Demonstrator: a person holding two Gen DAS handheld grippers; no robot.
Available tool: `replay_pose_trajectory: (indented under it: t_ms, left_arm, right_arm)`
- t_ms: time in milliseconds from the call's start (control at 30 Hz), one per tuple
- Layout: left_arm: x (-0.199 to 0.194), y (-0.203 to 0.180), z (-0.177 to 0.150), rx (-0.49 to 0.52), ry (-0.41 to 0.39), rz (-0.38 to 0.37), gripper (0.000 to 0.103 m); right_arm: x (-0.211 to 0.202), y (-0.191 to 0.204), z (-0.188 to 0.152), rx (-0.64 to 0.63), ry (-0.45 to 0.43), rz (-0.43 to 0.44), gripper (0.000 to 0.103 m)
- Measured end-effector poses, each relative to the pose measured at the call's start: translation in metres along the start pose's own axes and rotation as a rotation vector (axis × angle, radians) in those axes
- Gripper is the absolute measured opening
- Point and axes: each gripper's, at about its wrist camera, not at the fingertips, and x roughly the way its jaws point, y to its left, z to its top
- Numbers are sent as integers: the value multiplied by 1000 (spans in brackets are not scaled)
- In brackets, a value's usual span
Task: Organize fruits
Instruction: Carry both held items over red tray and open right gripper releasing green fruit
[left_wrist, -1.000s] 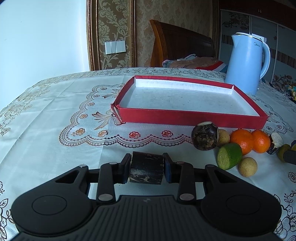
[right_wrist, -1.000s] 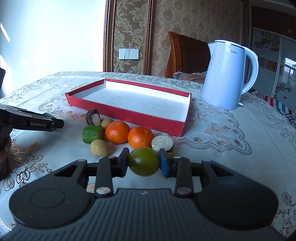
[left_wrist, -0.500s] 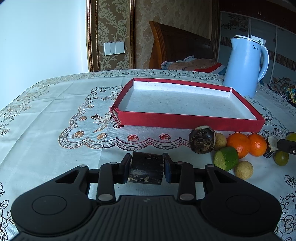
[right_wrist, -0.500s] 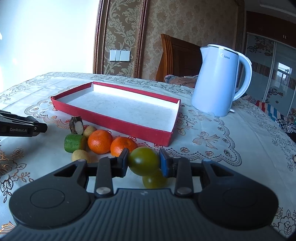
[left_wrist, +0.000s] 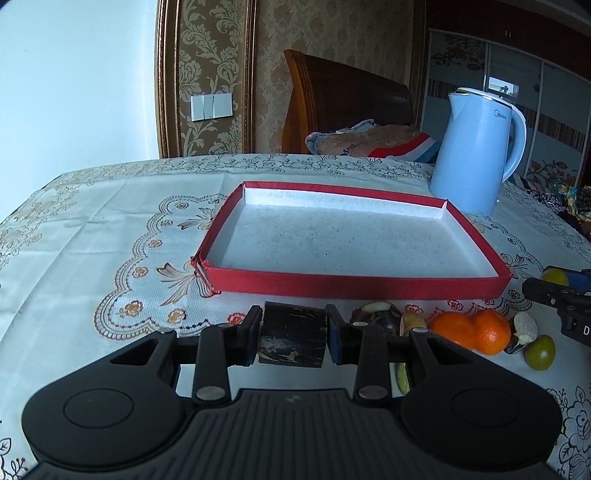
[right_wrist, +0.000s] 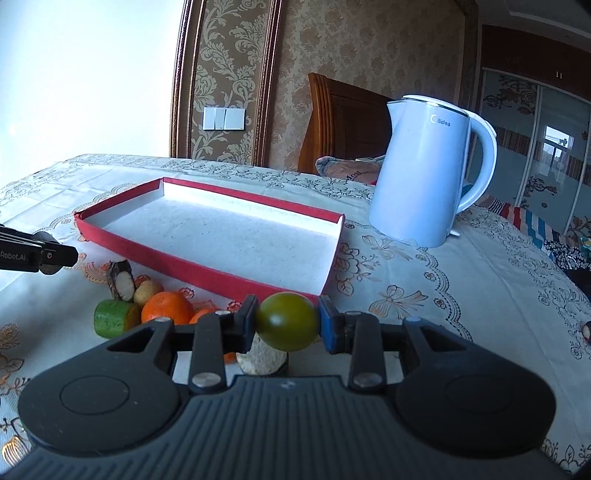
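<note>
I see my left tool (left_wrist: 293, 339) clamped on a dark cylindrical piece (left_wrist: 292, 339), my right tool (right_wrist: 287, 325) clamped on a green fruit (right_wrist: 287, 320); both are just short of the red tray (left_wrist: 354, 286) on the desk (left_wrist: 92, 240).

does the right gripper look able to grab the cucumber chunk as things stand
Probably not yet. The right gripper is shut on a green tomato, so its jaws are full. The cucumber chunk lies in the open on the tablecloth beside a tangerine; after dropping the tomato, nothing seems to block it.

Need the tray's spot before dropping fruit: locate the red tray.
In both wrist views the red tray lies mid-table, just behind the fruit pile, with the blue kettle at its far right corner.
</note>
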Motion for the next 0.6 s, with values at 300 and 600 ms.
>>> replay_pose_trajectory:
  t_ms: [300, 600]
  left_arm:
    - [44, -13, 34, -8, 18, -17, 34]
    - [90, -21, 52, -16, 72, -23, 34]
  right_arm:
    - [53, -3, 28, 41, 17, -18, 33]
    - [117, -9, 47, 111, 117, 33, 33]
